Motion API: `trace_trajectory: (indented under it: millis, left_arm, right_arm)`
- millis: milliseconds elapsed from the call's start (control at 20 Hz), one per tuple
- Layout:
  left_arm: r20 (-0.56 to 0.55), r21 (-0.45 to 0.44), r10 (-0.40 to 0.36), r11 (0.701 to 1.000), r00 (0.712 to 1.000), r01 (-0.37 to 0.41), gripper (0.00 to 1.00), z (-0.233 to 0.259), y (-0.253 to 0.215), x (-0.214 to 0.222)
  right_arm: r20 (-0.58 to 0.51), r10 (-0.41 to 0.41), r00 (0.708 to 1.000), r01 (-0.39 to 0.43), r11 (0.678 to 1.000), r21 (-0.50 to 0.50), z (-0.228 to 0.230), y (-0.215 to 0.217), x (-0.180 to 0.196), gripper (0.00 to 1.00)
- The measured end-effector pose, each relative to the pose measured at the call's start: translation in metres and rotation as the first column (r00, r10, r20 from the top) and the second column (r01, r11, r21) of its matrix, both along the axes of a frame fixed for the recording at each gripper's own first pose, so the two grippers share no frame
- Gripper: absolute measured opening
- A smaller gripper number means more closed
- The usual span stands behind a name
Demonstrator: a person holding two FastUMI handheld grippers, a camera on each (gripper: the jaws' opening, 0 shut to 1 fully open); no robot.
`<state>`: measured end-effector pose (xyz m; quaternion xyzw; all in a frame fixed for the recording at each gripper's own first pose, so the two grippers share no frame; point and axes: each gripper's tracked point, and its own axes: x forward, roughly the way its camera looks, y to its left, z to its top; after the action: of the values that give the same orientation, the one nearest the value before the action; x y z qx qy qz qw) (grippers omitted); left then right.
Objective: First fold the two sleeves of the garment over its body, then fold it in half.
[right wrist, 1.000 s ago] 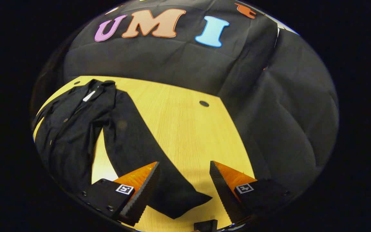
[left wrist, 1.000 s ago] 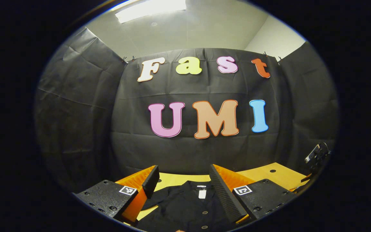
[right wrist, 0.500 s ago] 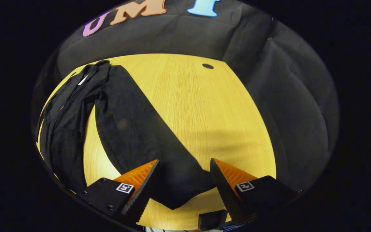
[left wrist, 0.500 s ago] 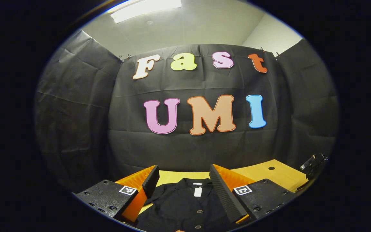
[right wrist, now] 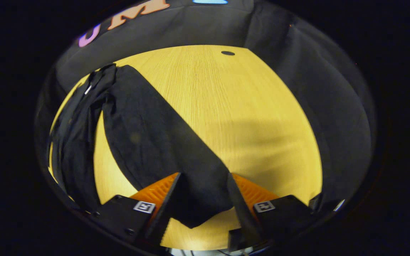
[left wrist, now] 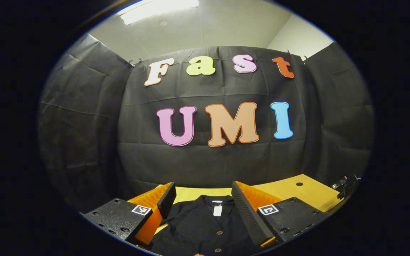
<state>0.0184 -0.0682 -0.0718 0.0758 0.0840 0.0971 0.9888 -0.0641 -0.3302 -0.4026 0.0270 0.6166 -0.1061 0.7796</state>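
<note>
left tool (left wrist: 200, 202), right tool (right wrist: 201, 195) — black screwed mounts, square tags

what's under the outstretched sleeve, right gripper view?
The sleeve lies flat on the wooden table, cuff end between the right gripper's open jaws. Anything beneath the fabric is covered.

White tag (left wrist: 217, 210) at the collar of the garment (left wrist: 194, 231): nothing legible.
Square markers (left wrist: 268, 209): black-and-white patterns, no readable characters.
</note>
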Motion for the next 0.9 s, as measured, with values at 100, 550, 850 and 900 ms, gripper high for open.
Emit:
trace_trajectory:
  millis: [100, 550, 850, 900]
  left_arm:
    - [0.001, -0.002, 0.003, 1.0, 1.0, -0.003, 0.92, 0.0, 0.001, -0.001]
    - [0.015, -0.011, 0.006, 1.0, 1.0, -0.006, 0.92, 0.003, 0.031, -0.005]
    - [0.038, 0.014, -0.001, 1.0, 0.999, 0.001, 0.92, 0.018, 0.074, -0.007]
    - [0.041, 0.012, 0.001, 1.0, 0.999, -0.002, 0.92, 0.019, 0.081, -0.008]
  right_arm:
    - [0.008, 0.034, 0.999, -0.034, 0.999, 0.005, -0.002, 0.004, 0.002, 0.7]
    - [0.074, -0.009, 0.997, 0.016, 0.995, -0.1, -0.001, 0.012, 0.003, 0.03]
    - [0.231, -0.243, 0.942, 0.251, 0.968, -0.003, 0.041, 0.018, 0.04, 0.03]
    - [0.251, -0.249, 0.935, 0.257, 0.966, 0.001, 0.049, 0.02, 0.05, 0.02]
